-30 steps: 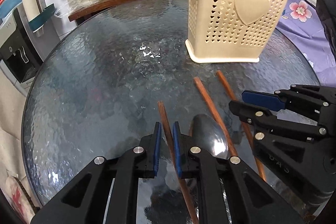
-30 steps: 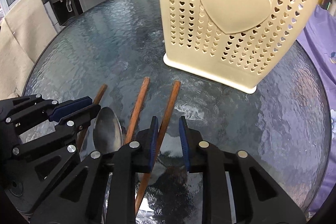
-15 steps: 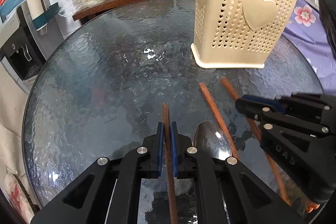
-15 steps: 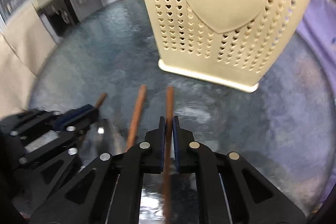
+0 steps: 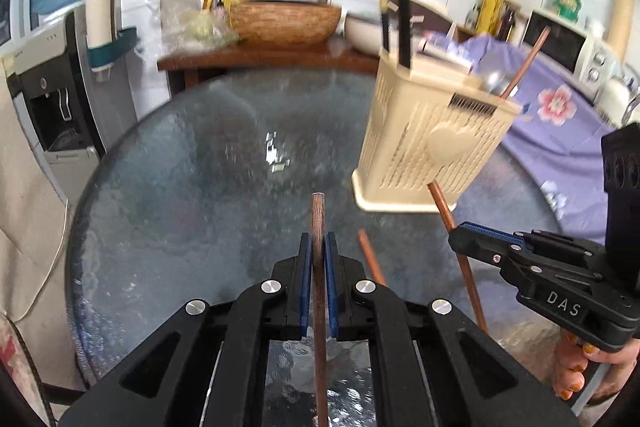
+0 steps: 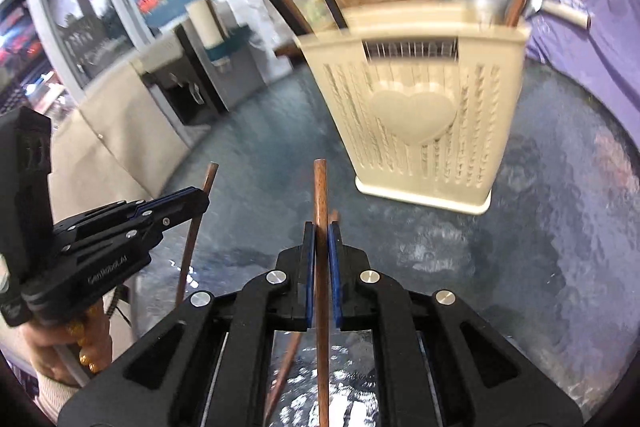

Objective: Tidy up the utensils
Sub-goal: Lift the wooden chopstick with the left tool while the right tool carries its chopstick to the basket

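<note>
My left gripper [image 5: 318,247] is shut on a brown wooden chopstick [image 5: 318,215] and holds it lifted above the round glass table [image 5: 200,187]. My right gripper [image 6: 321,239] is shut on a second wooden chopstick [image 6: 320,187], also lifted. In the left wrist view the right gripper [image 5: 460,239] shows at right with its chopstick [image 5: 444,207]. A third chopstick [image 5: 370,255] lies on the glass between them. The cream heart-pattern utensil basket [image 5: 436,143] stands ahead, also in the right wrist view [image 6: 416,107], holding dark-handled utensils, a spoon and a chopstick.
A wooden side table with a woven bowl [image 5: 284,23] stands behind the glass table. A water dispenser [image 5: 52,95] is at the left. A purple floral cloth [image 5: 556,107] and a microwave [image 5: 560,39] are at the right.
Both grippers have lifted their chopsticks off the glass and tilted up, so the basket top and room now show. The spoon on the table is out of view.
</note>
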`<state>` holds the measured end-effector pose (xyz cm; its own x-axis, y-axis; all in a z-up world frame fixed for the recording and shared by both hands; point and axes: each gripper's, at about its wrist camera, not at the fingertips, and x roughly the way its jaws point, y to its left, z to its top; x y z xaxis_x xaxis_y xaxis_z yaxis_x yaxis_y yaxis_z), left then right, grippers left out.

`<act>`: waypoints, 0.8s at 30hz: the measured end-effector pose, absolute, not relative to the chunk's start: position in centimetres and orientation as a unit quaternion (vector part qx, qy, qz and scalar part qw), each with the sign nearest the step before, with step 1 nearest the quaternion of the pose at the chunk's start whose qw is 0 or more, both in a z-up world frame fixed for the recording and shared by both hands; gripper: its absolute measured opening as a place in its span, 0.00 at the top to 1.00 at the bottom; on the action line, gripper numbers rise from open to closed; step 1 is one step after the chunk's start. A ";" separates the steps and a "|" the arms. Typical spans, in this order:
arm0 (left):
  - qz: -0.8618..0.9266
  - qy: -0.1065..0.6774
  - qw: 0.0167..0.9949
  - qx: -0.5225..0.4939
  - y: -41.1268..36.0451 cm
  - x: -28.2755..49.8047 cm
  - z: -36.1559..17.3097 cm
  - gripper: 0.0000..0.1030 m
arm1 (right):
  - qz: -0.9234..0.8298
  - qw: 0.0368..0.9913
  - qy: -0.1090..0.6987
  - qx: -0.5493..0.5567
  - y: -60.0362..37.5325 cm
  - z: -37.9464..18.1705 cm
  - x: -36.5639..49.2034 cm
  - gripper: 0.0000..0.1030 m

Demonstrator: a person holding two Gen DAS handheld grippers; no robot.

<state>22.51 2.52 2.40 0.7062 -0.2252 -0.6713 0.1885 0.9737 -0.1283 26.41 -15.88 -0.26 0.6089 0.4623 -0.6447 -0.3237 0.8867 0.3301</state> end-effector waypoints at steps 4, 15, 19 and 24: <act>-0.122 0.336 0.933 -0.033 2.7 21.0 4.8 0.94 | 0.243 0.900 0.348 0.100 -17.2 2.4 24.4 0.93; -0.152 0.280 0.948 -0.024 1.7 17.7 9.0 0.94 | 0.269 0.915 0.286 0.097 -19.3 7.6 19.9 0.93; -0.161 0.269 0.949 -0.022 1.4 17.0 10.0 0.94 | 0.271 0.917 0.275 0.098 -19.6 8.7 19.3 0.93; -0.168 0.256 0.952 -0.019 0.9 16.4 11.1 0.94 | 0.271 0.922 0.260 0.093 -19.7 9.8 18.9 0.93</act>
<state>16.40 0.94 11.13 0.8124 -0.3286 -0.4817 0.3092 0.9432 -0.1220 18.93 -19.68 9.78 0.7175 0.5484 -0.4294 -0.4519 0.8357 0.3121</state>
